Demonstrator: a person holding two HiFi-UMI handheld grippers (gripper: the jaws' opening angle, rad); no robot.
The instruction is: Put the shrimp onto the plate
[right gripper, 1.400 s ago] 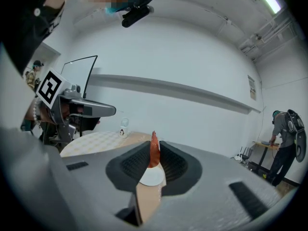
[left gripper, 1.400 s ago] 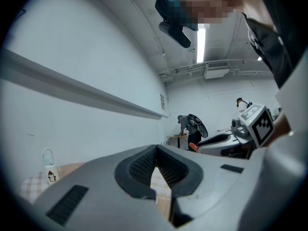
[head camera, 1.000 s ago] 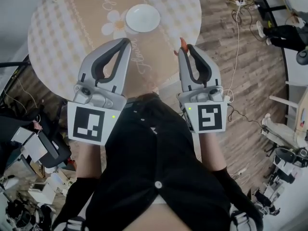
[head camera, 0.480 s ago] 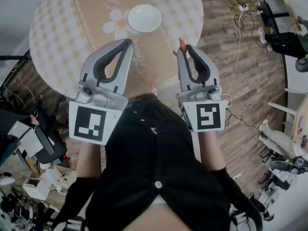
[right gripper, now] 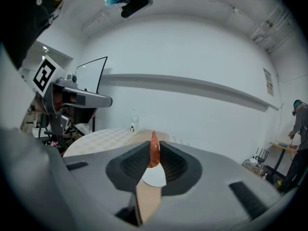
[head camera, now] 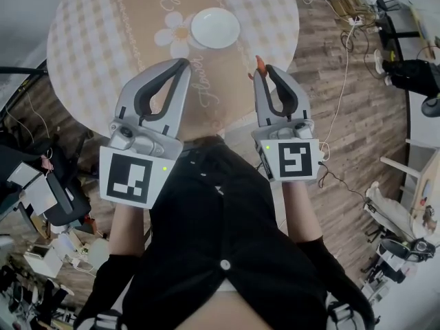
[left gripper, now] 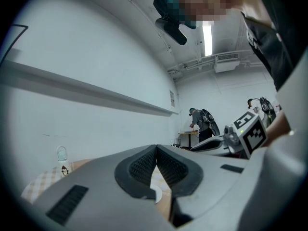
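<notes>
An orange shrimp [head camera: 260, 63] [right gripper: 154, 149] sticks out from the tips of my right gripper [head camera: 264, 71] [right gripper: 155, 154], which is shut on it and held over the near right edge of the round table [head camera: 89, 40]. The white plate [head camera: 215, 27] [right gripper: 154, 177] lies empty on the table's brown runner, beyond both grippers. My left gripper [head camera: 182, 64] [left gripper: 156, 150] hovers over the table's near edge, shut with nothing between its jaws; a sliver of the plate [left gripper: 156, 193] shows below its tips.
A small bottle [right gripper: 134, 125] [left gripper: 61, 159] stands at the table's far side. Cables [head camera: 340, 60] and a wooden floor lie to the right, cluttered gear [head camera: 41, 198] to the left. A person [left gripper: 199, 124] stands far back in the room.
The view has shifted slightly, so the table and plate sit a little further right and up in the head view. Both grippers keep their pose and the shrimp stays held.
</notes>
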